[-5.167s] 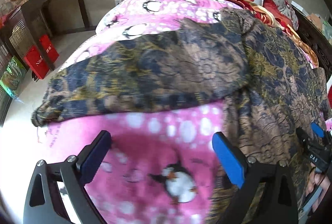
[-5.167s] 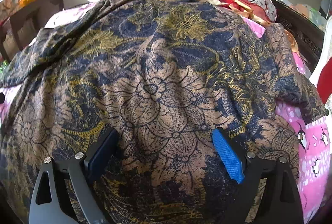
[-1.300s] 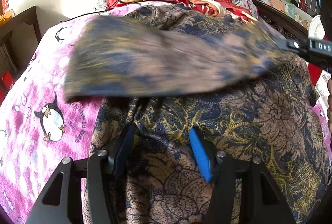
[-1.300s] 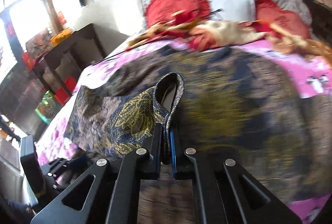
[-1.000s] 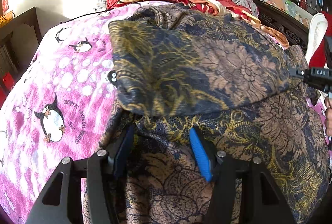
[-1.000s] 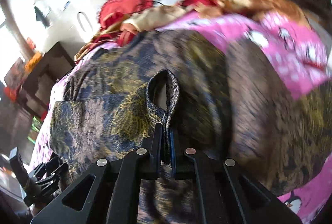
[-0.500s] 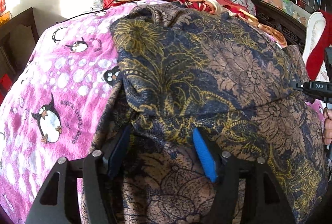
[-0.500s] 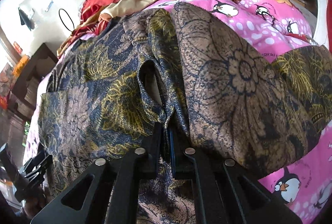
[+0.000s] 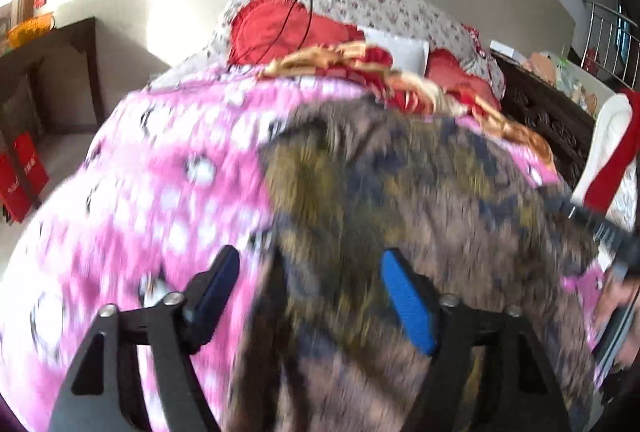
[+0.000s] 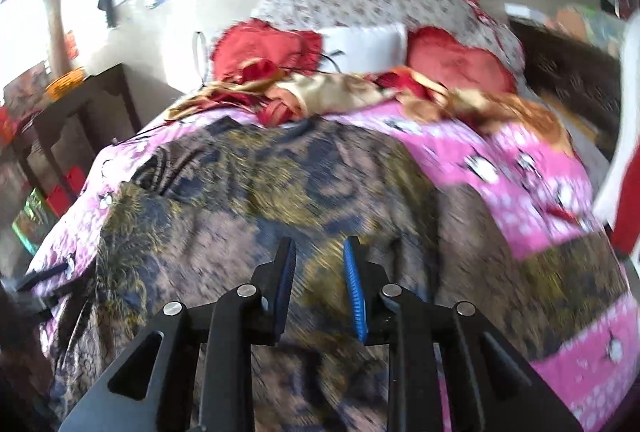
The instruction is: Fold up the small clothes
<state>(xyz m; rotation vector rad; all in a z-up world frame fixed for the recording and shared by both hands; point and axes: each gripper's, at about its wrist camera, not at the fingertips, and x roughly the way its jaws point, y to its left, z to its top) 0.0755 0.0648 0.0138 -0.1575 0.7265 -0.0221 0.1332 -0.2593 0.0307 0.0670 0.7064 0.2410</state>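
Observation:
A dark blue, brown and gold floral garment (image 9: 400,200) lies on the pink penguin blanket (image 9: 168,168), with one side folded over its middle; it also shows in the right wrist view (image 10: 248,200). My left gripper (image 9: 310,272) is open and empty above the garment's left edge. My right gripper (image 10: 318,264) is partly open and empty above the garment's middle. Both views are blurred by motion. The other gripper (image 9: 600,232) shows at the right edge of the left wrist view.
Red cushions (image 10: 272,48), a floral pillow (image 10: 380,0) and red-gold cloth (image 10: 320,92) lie at the head of the bed. A dark wooden desk (image 9: 44,72) stands to the left. A dark carved bed rail (image 9: 548,120) runs along the right.
My right gripper let go of the garment's sleeve and opened. My left gripper opened wider. Both grippers lifted and pulled back; the sleeve now lies folded across the garment.

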